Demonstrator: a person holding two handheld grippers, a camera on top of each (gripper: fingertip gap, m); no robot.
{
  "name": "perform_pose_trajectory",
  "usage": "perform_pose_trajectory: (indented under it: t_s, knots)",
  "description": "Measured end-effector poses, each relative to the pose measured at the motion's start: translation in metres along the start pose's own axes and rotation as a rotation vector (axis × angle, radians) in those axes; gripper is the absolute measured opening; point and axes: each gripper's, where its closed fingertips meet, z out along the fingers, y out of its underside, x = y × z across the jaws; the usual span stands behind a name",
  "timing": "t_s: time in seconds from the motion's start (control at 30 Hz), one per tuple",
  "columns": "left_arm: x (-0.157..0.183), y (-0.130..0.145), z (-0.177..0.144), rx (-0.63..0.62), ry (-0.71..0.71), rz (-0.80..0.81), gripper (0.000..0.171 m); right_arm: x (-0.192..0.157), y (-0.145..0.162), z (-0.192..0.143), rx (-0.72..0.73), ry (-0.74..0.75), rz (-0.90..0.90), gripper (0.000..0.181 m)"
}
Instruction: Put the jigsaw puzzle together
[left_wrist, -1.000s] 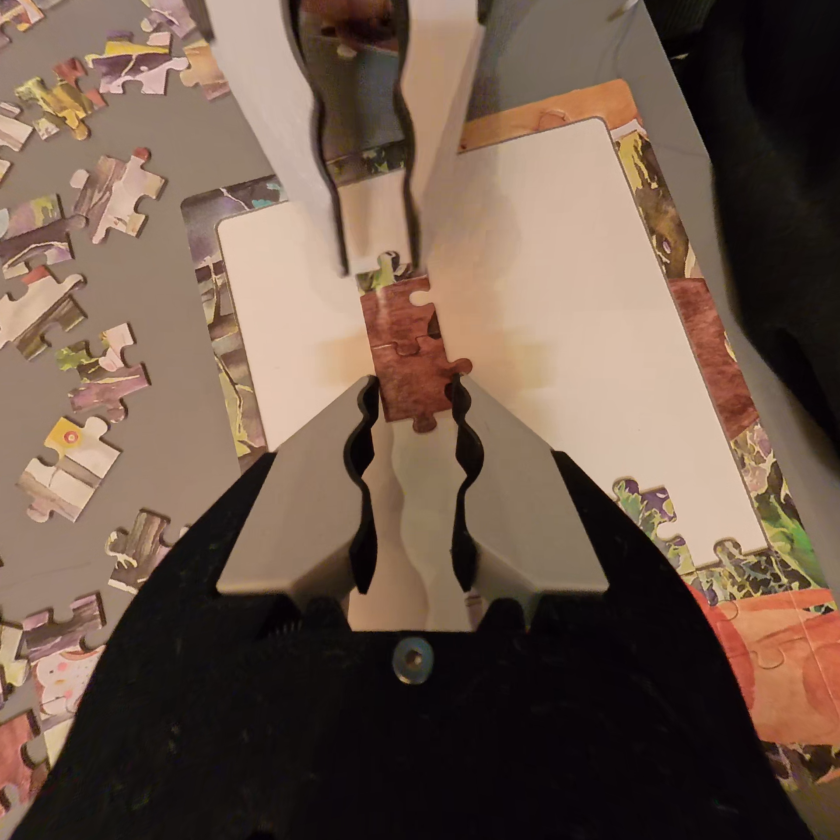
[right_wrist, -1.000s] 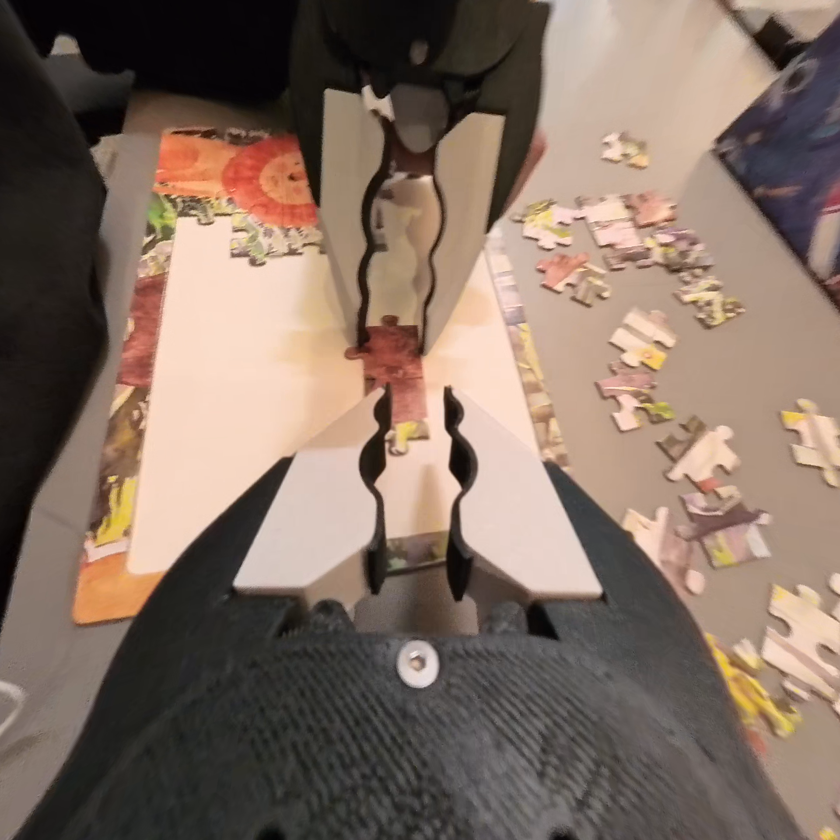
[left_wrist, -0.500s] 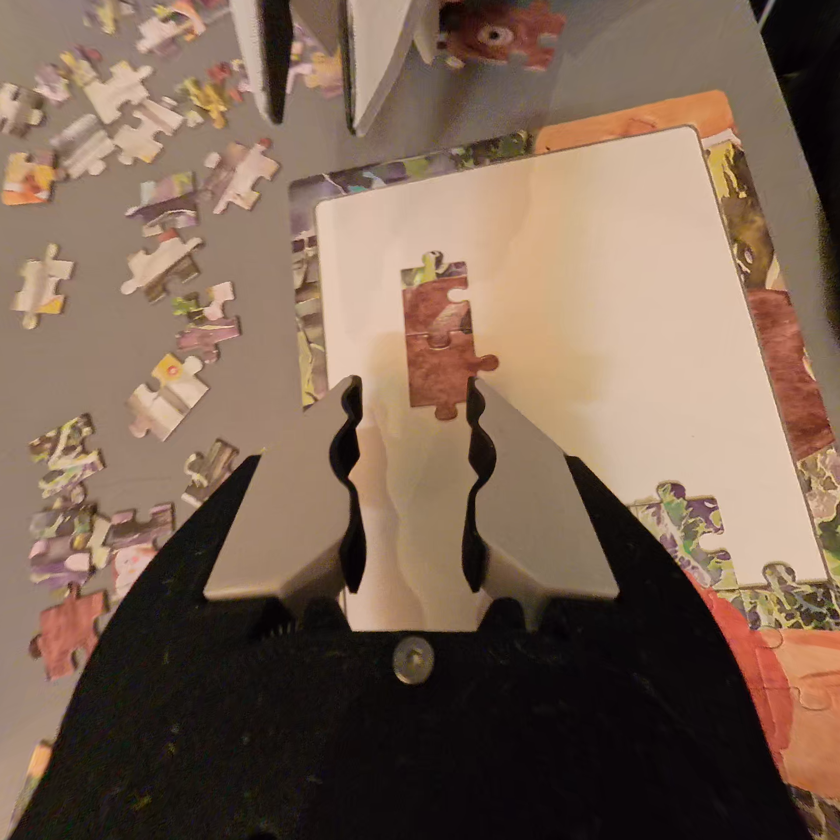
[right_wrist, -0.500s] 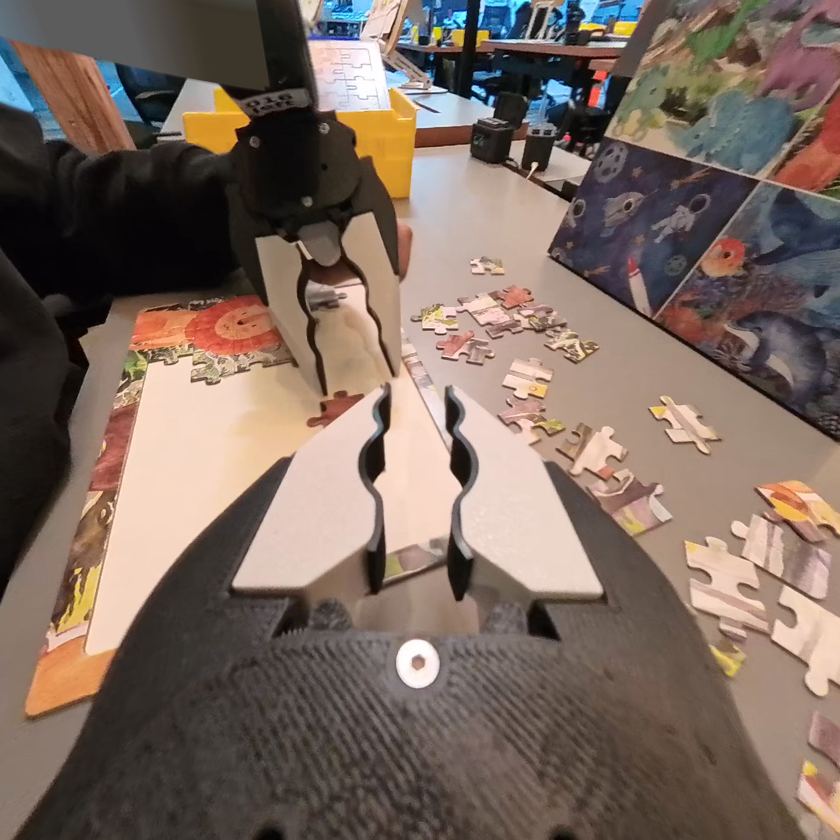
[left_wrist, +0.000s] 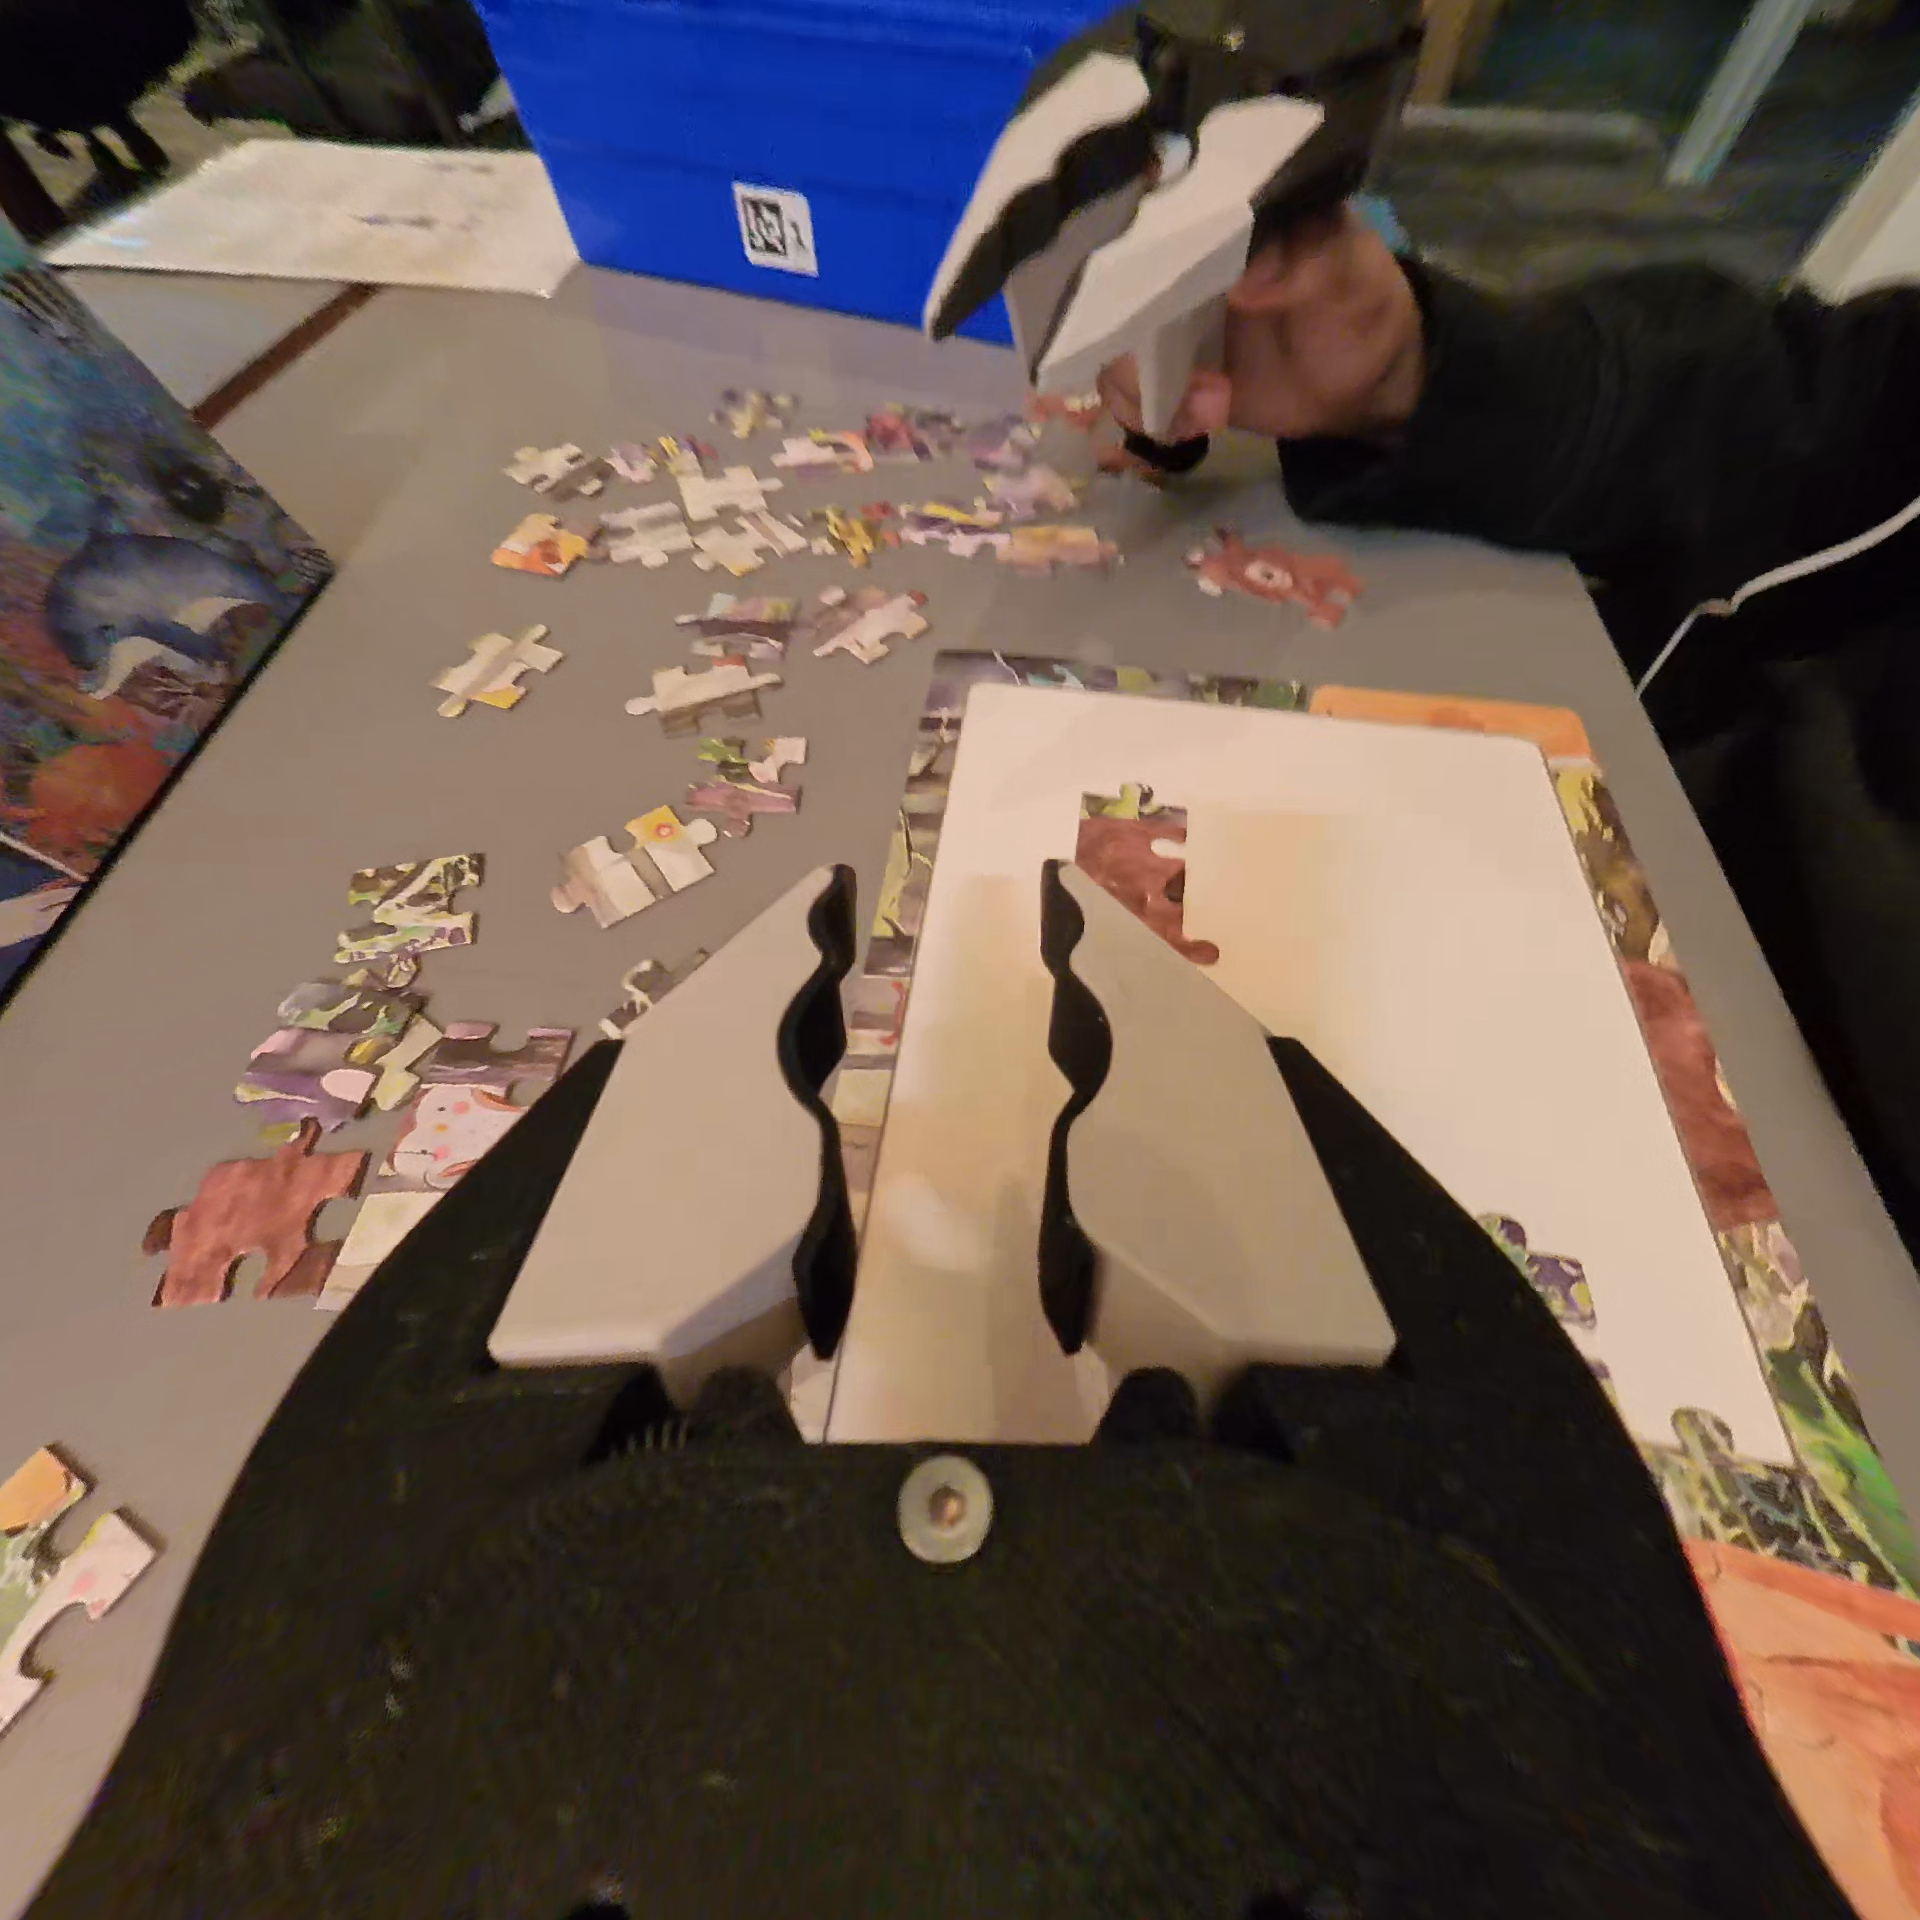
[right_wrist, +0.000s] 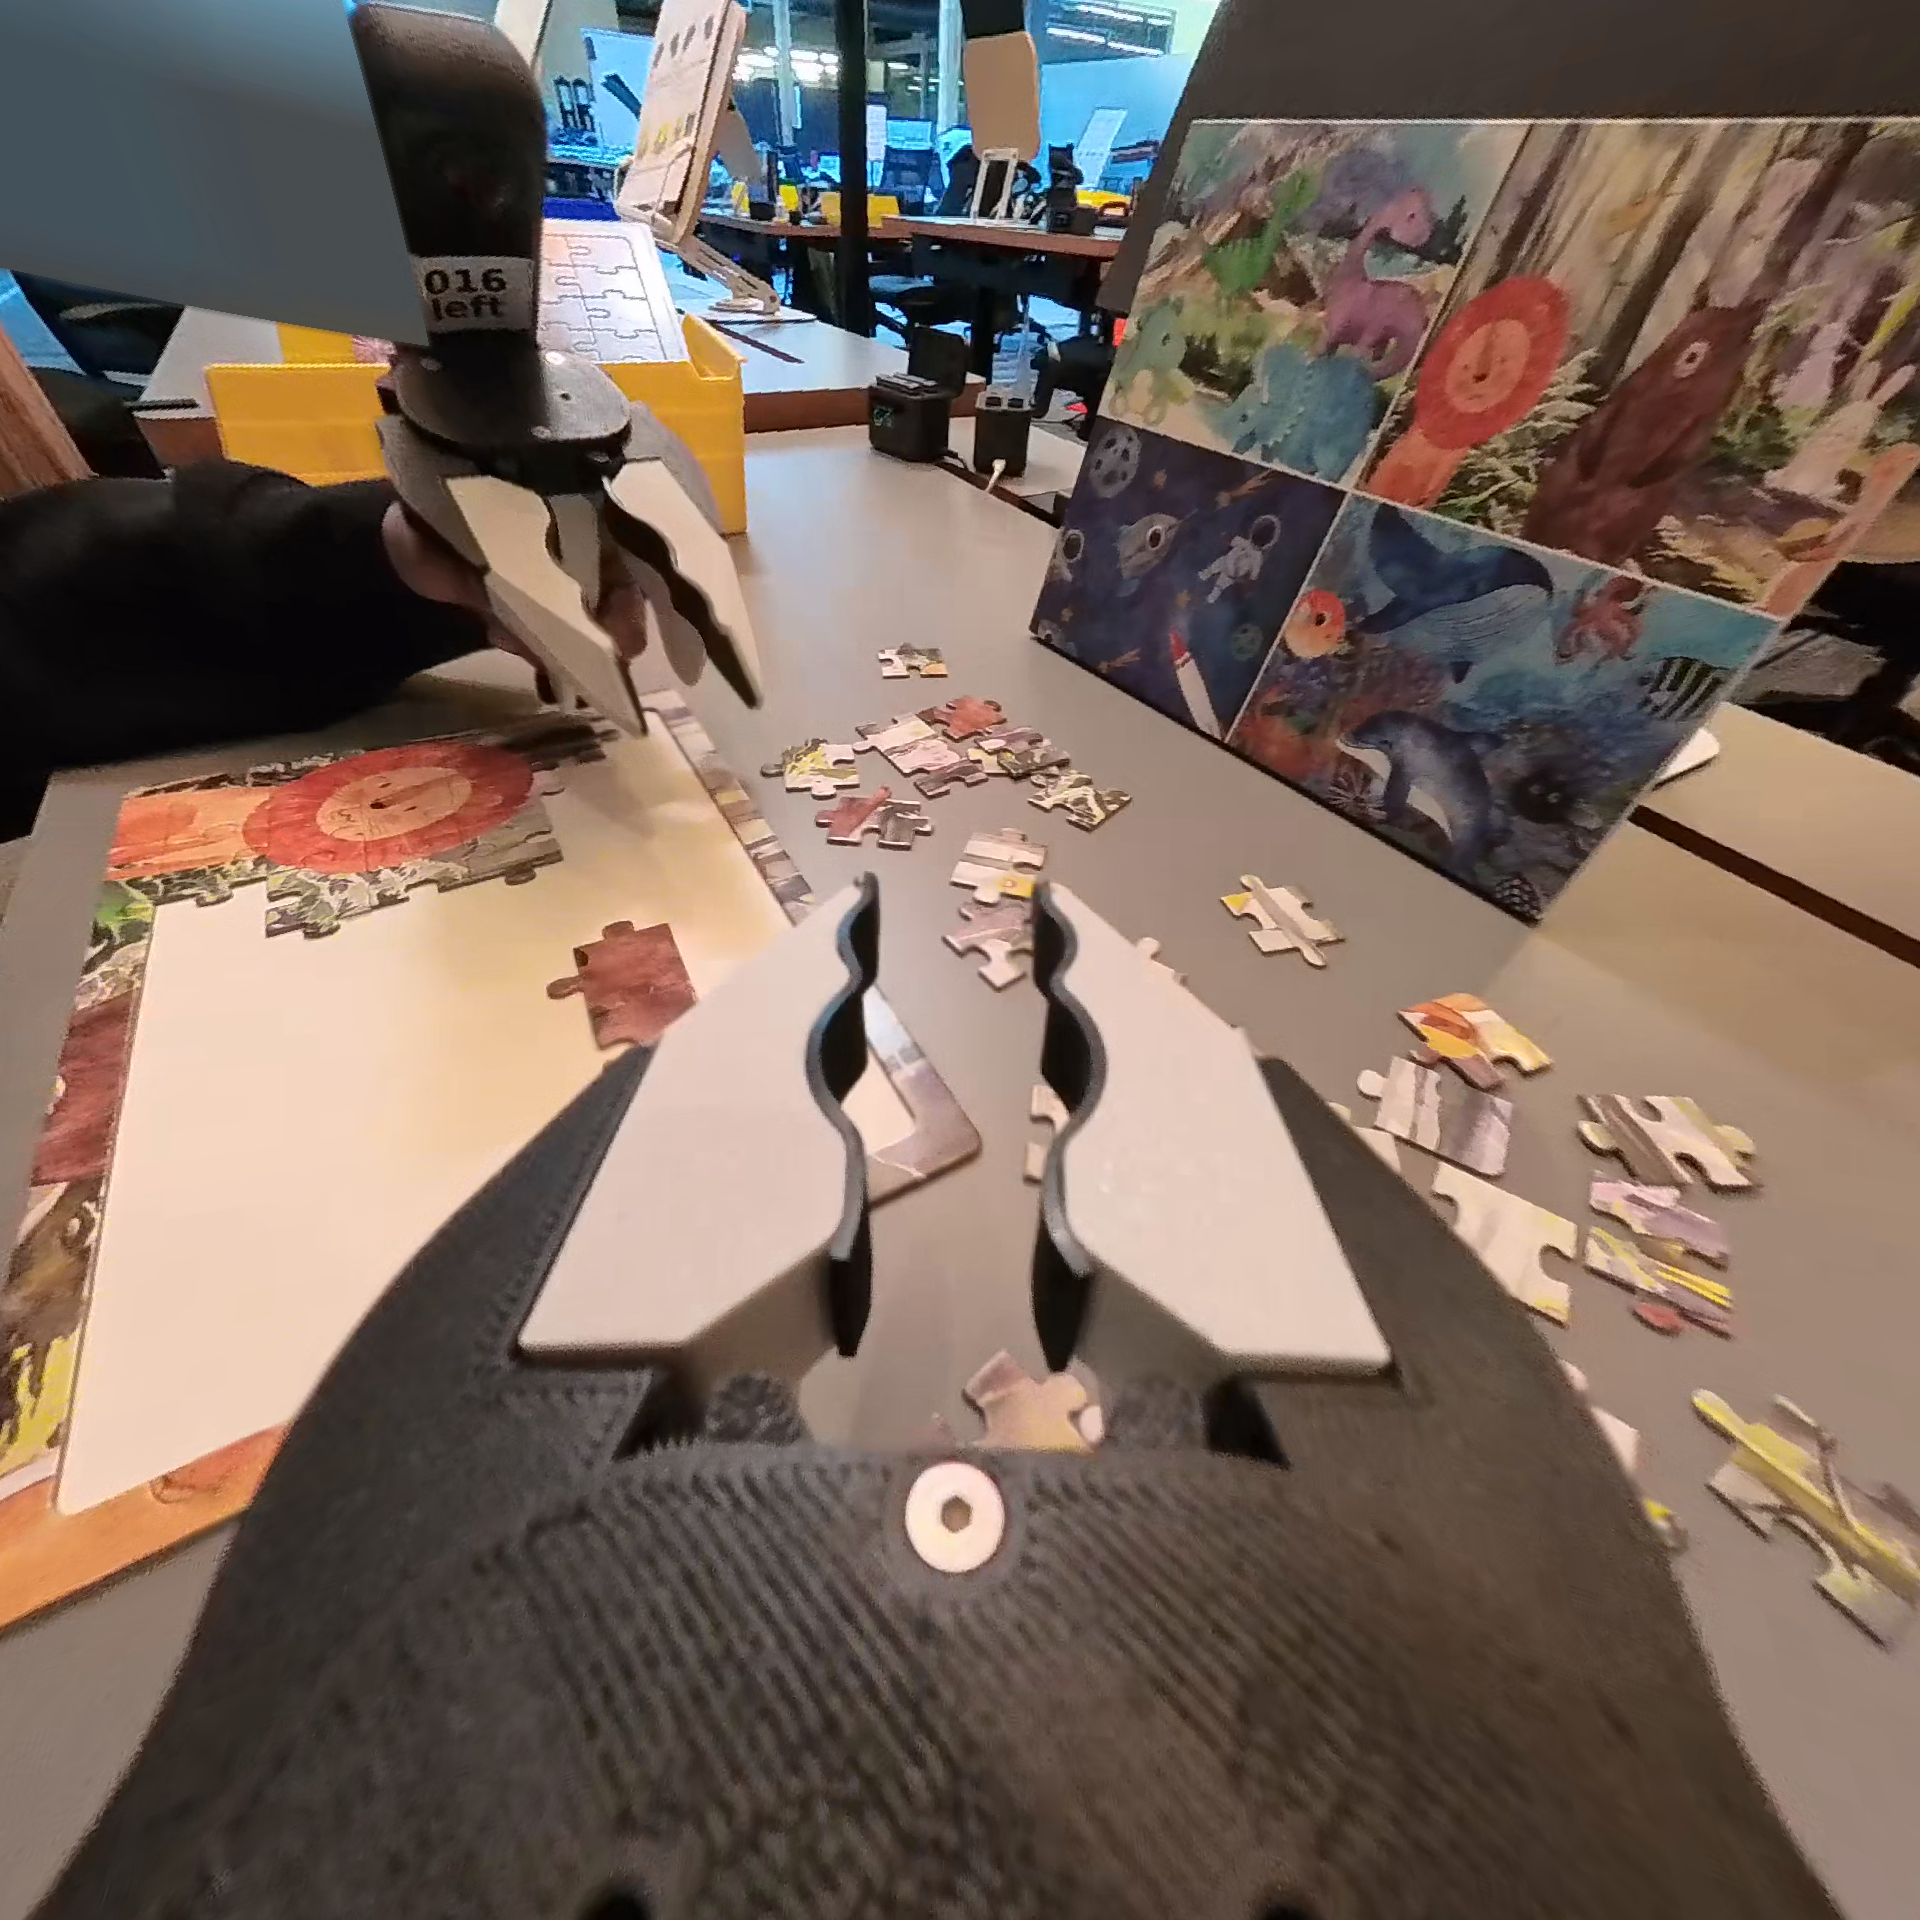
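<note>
The puzzle tray (left_wrist: 1351, 1039) has a white bare middle and a partly built coloured border. A brown group of joined pieces (left_wrist: 1132, 873) lies loose on its white middle. My left gripper (left_wrist: 948, 883) is open and empty, above the tray's left edge and short of the brown group. My right gripper (right_wrist: 951, 899) is open and empty, raised over the tray's corner and pointing at loose pieces (right_wrist: 997, 873). In the right wrist view the brown group (right_wrist: 629, 982) lies left of my fingers. The left gripper (right_wrist: 686, 707) hovers past the built lion part (right_wrist: 395, 800).
Many loose pieces (left_wrist: 644, 873) lie on the grey table left of the tray, with a brown one (left_wrist: 260, 1226) near me. A picture box (right_wrist: 1455, 468) stands at the table's far side. A blue bin (left_wrist: 810, 125) and a yellow bin (right_wrist: 312, 416) stand at the ends. Across from one pair of fingers to the other is roughly 15 cm.
Both grippers have drawn back from the brown joined pieces and lifted. The pieces stay on the tray. The right gripper has swung up and toward the loose pieces.
</note>
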Motion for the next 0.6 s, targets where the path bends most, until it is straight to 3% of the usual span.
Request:
perform_pose_trajectory:
  t_s: [0.17,0.4,0.6]
  knots:
    - [-0.013,-0.011,-0.008,0.086,-0.038,-0.086,0.035,0.005,0.004,-0.003,-0.016,0.022,-0.021,0.028]
    - [-0.058,-0.021,-0.037,0.235,-0.248,-0.112,0.031,-0.012,-0.004,-0.004,0.042,-0.085,-0.028,0.041]
    - [-0.051,-0.052,-0.06,0.444,-0.138,-0.236,0.034,-0.002,-0.003,-0.008,0.046,-0.002,-0.008,0.042]
